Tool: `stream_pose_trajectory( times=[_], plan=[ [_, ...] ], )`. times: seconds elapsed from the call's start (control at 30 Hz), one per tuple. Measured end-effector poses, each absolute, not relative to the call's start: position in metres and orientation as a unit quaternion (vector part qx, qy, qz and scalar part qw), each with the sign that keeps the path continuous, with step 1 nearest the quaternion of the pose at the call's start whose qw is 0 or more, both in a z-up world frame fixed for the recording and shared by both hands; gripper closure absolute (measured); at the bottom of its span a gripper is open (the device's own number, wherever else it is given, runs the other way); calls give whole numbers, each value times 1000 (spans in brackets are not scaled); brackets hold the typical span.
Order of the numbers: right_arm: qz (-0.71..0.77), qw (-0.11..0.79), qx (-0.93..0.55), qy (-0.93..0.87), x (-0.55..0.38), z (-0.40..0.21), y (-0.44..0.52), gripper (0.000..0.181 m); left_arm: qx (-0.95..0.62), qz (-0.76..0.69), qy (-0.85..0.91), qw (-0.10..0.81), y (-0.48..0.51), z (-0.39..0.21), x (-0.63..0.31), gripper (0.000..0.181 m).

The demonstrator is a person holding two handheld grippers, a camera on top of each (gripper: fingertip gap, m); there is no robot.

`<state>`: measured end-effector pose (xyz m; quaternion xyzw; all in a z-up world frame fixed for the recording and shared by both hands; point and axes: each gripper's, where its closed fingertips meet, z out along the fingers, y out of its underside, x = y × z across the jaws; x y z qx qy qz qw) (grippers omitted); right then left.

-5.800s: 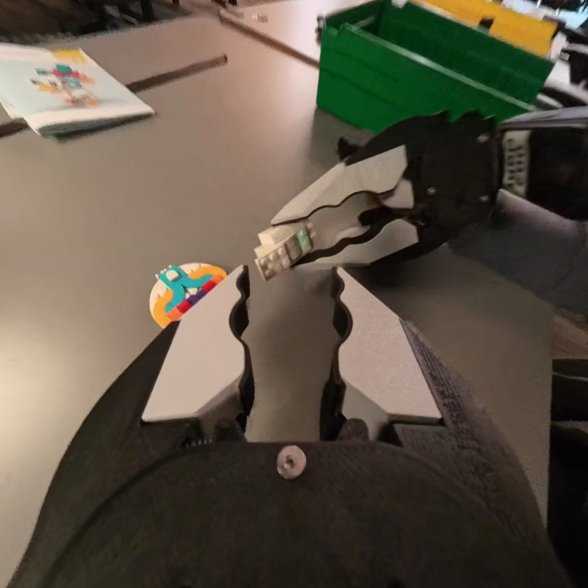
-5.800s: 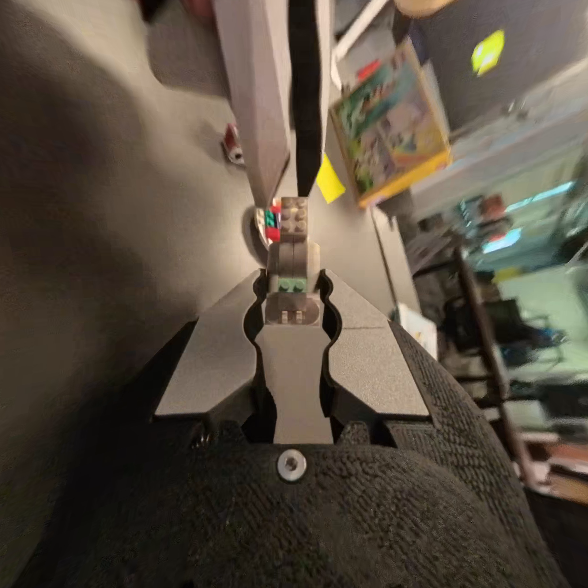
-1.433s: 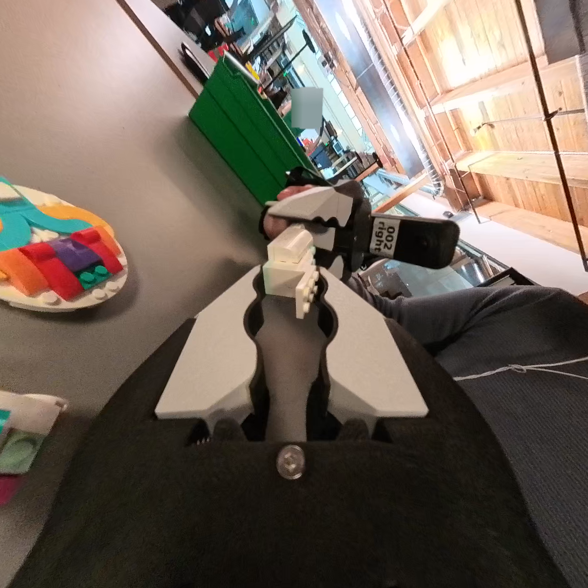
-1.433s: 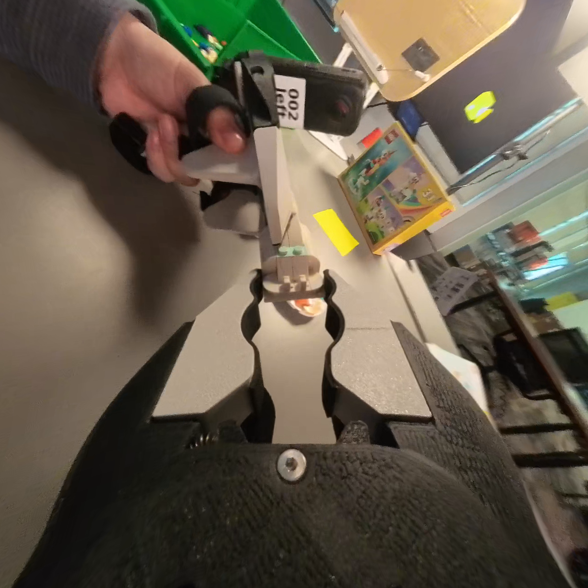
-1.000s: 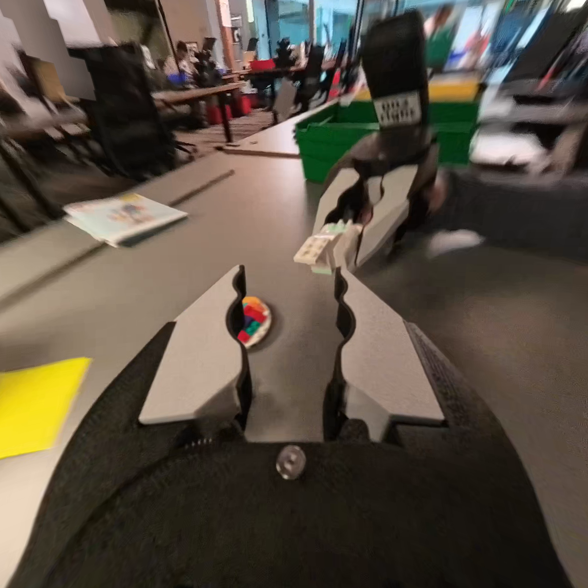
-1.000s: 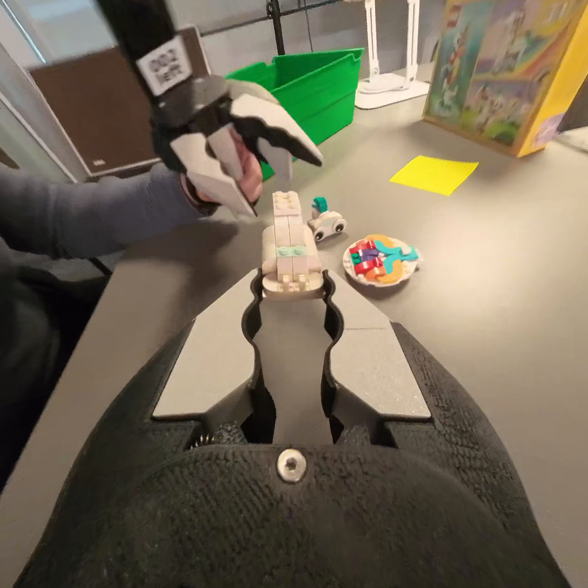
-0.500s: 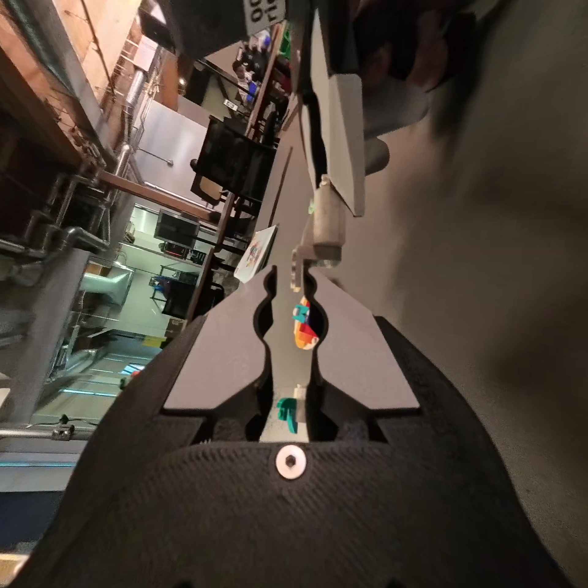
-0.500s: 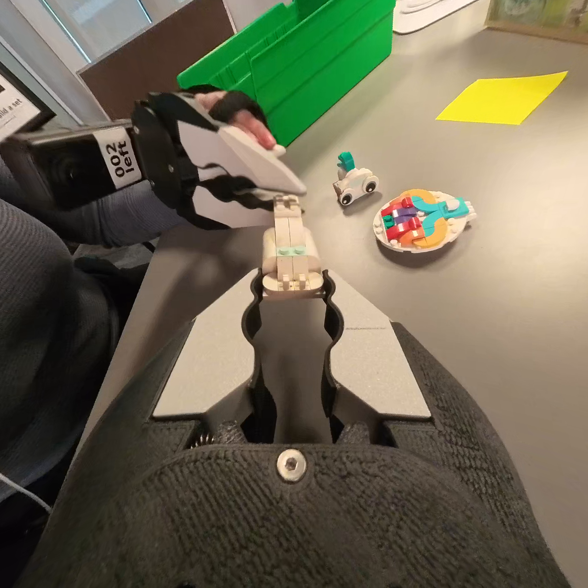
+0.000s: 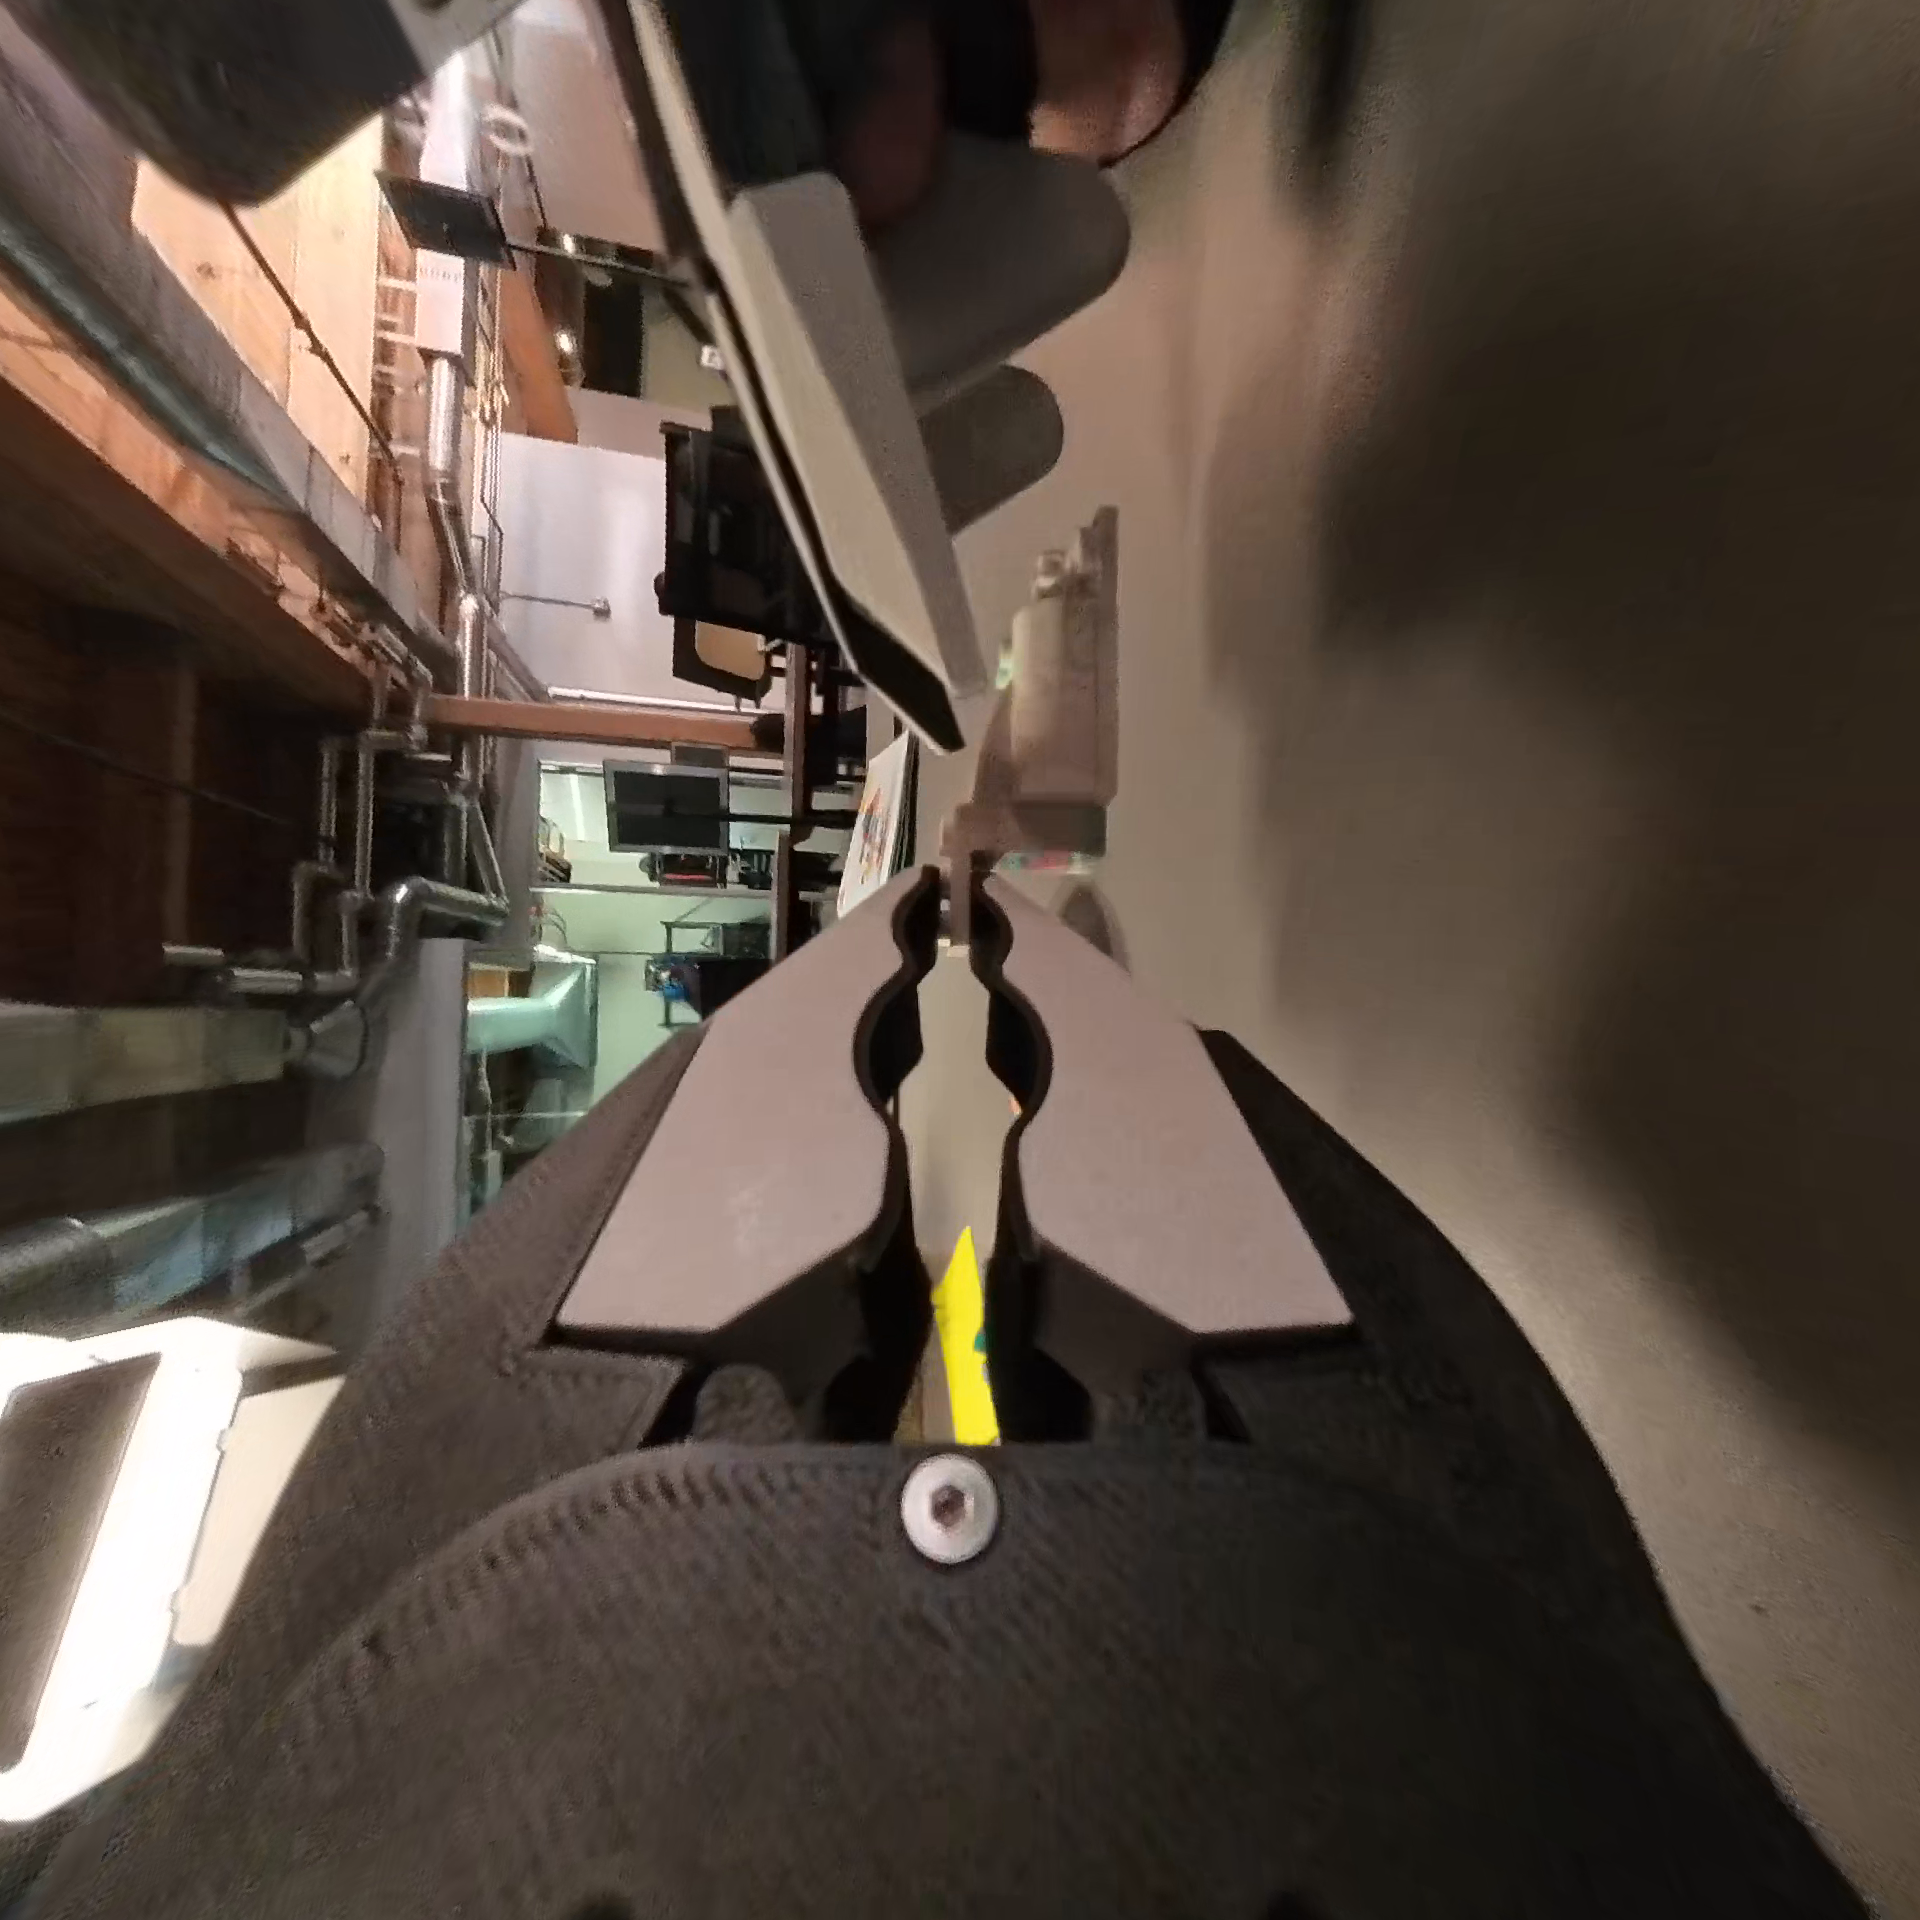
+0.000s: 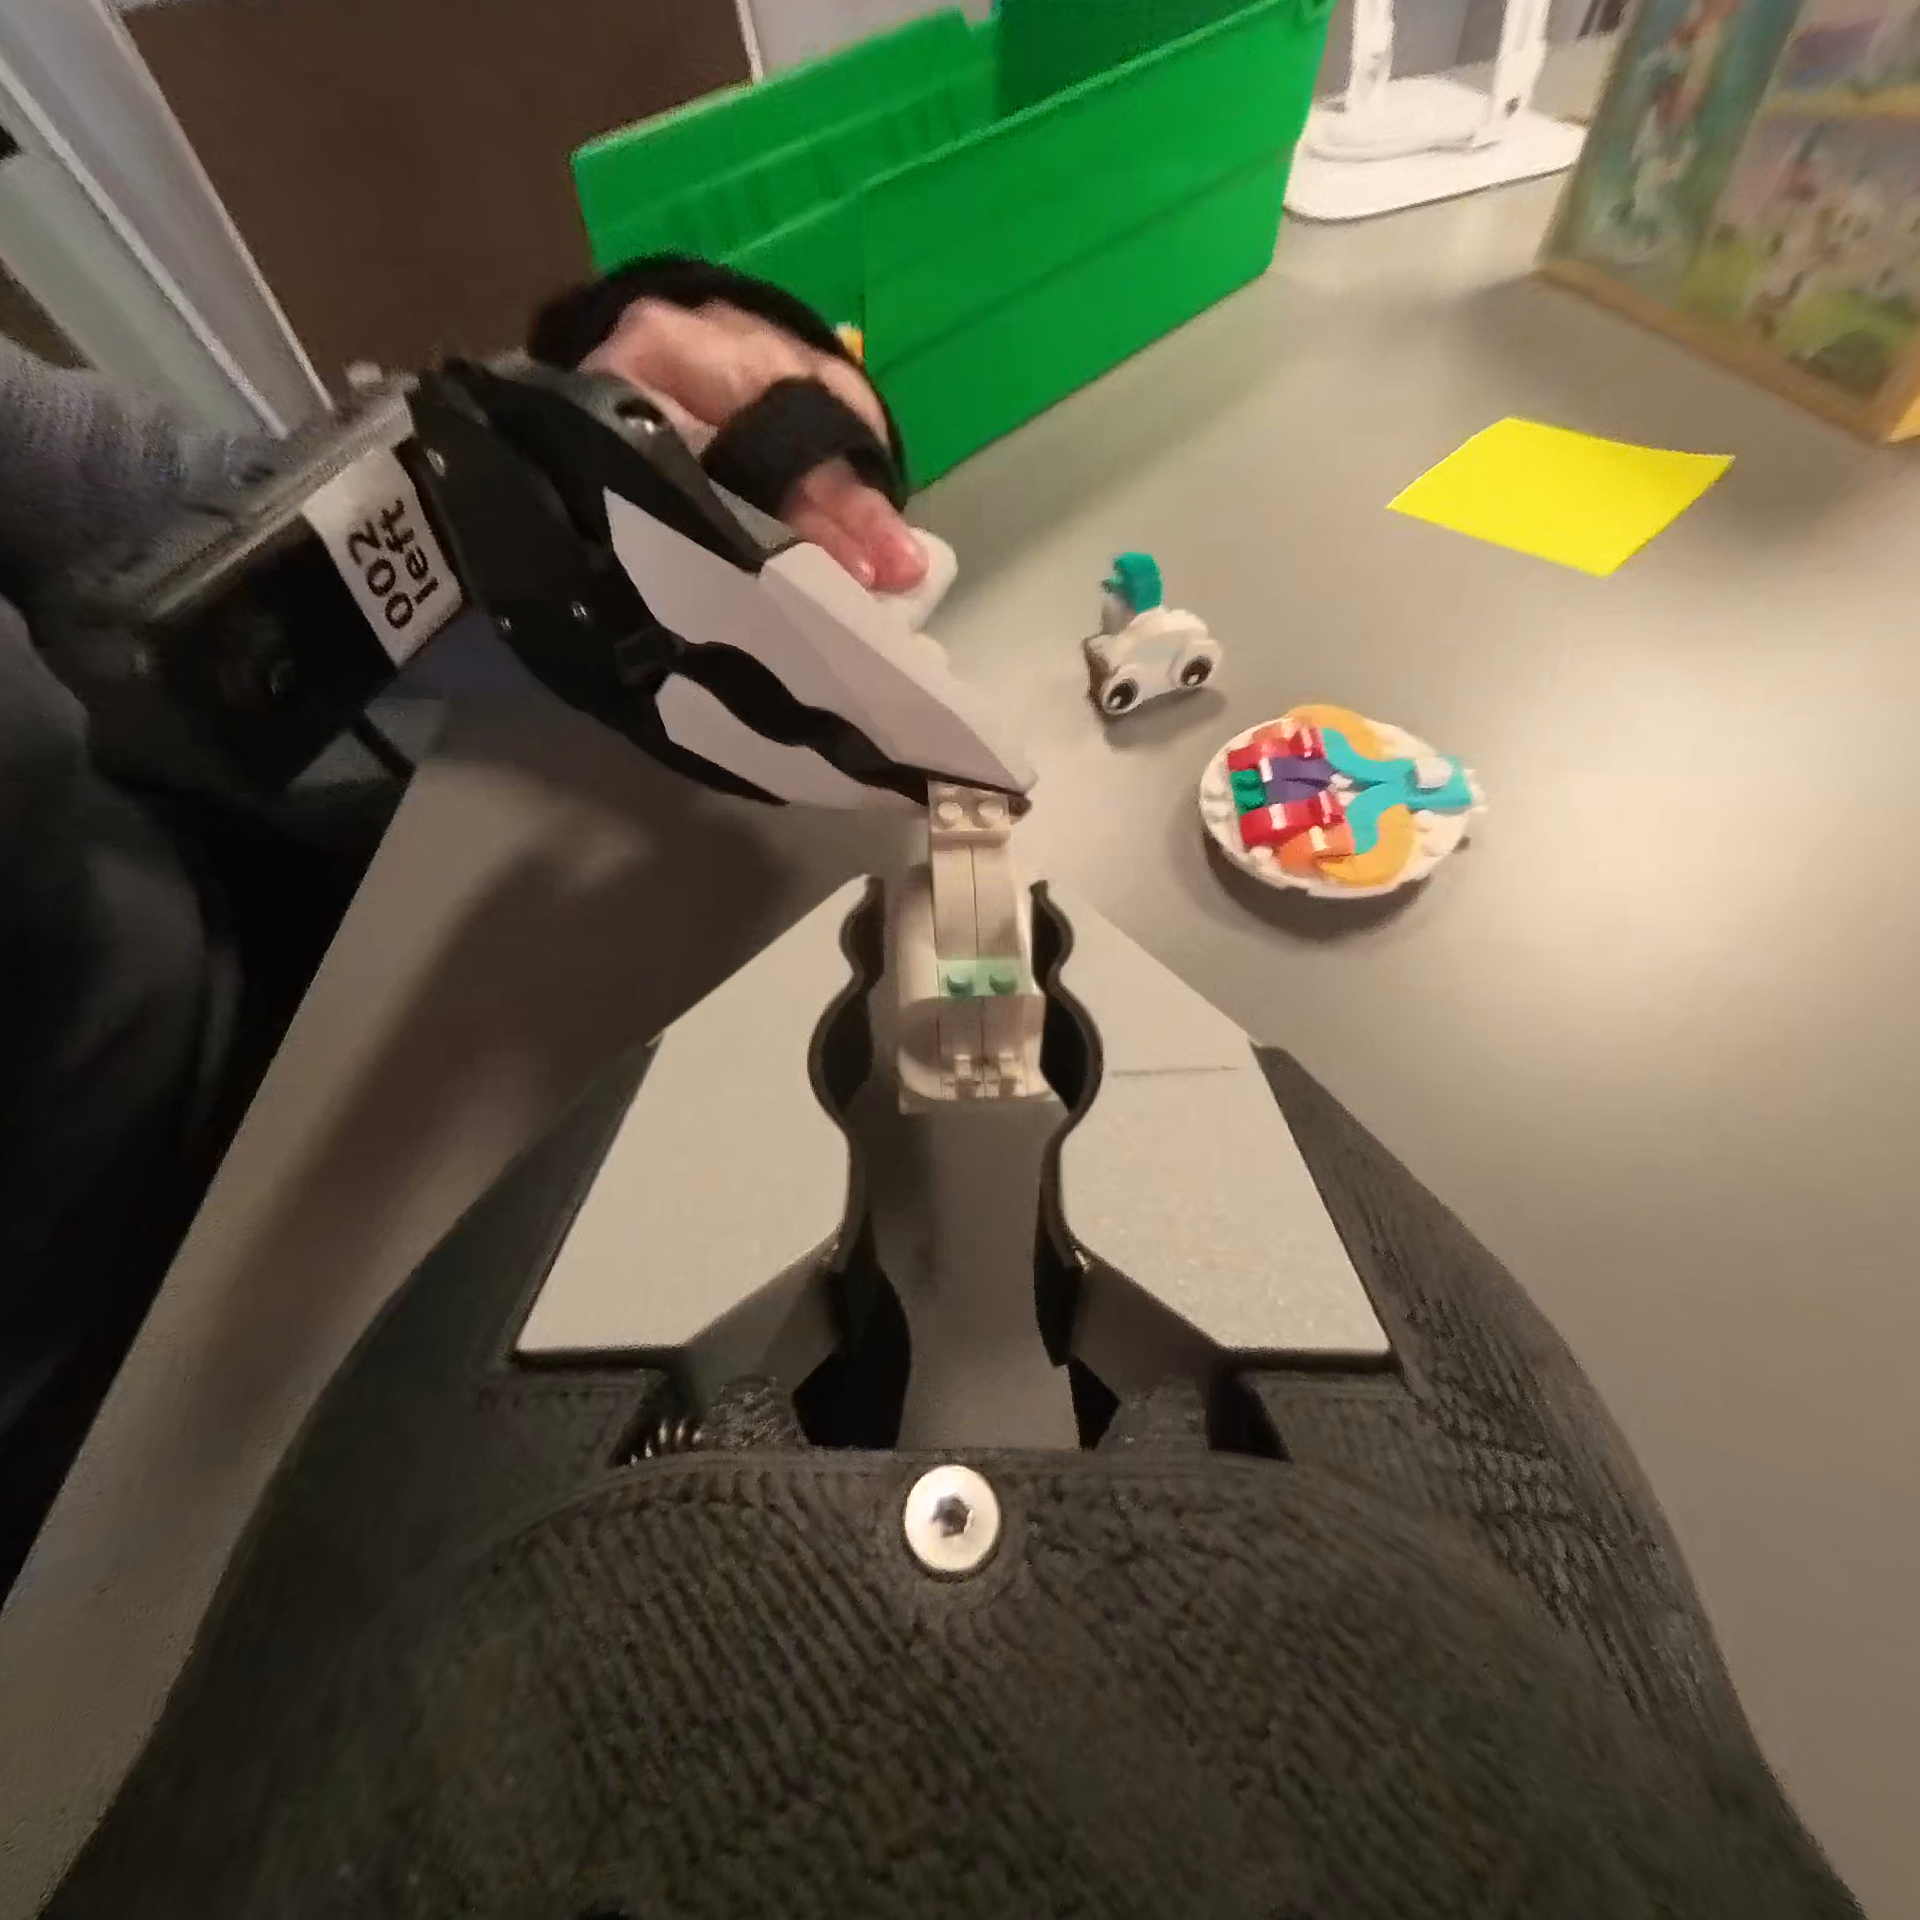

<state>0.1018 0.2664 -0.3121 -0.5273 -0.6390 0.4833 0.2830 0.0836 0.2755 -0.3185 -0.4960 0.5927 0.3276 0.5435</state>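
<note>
Since half a second ago the left hand-held gripper (image 10: 971,795) has narrowed and now pinches the far studded end of the white brick piece (image 10: 971,966). The right hand-held gripper (image 10: 956,997) stays clamped on the rounded near end, and the piece sits deeper between its fingers. So the piece hangs above the grey bench (image 10: 1558,1039), held at both ends.

On the bench: round coloured brick plate (image 10: 1340,810), small wheeled brick figure (image 10: 1148,649), yellow paper (image 10: 1558,504), green bin (image 10: 1039,229). Workshop room beyond, blurred.
</note>
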Motion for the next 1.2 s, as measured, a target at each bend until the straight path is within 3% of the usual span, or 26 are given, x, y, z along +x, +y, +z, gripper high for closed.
stream_pose_trajectory(
  times=[0.13,0.43,0.87,1.2],
  plan=[
    [452,270,-532,-662,101,-326,263,167,-467,342,621,529,272,-326,92,178],
    [422,254,-524,-694,100,-339,252,167,-420,363,661,505,265,-336,102,177],
    [517,260,-493,-649,102,-313,250,167,-451,322,614,562,261,-316,103,177],
    [510,222,-517,-650,109,-324,250,164,-446,321,630,549,259,-323,105,177]
  ],
)
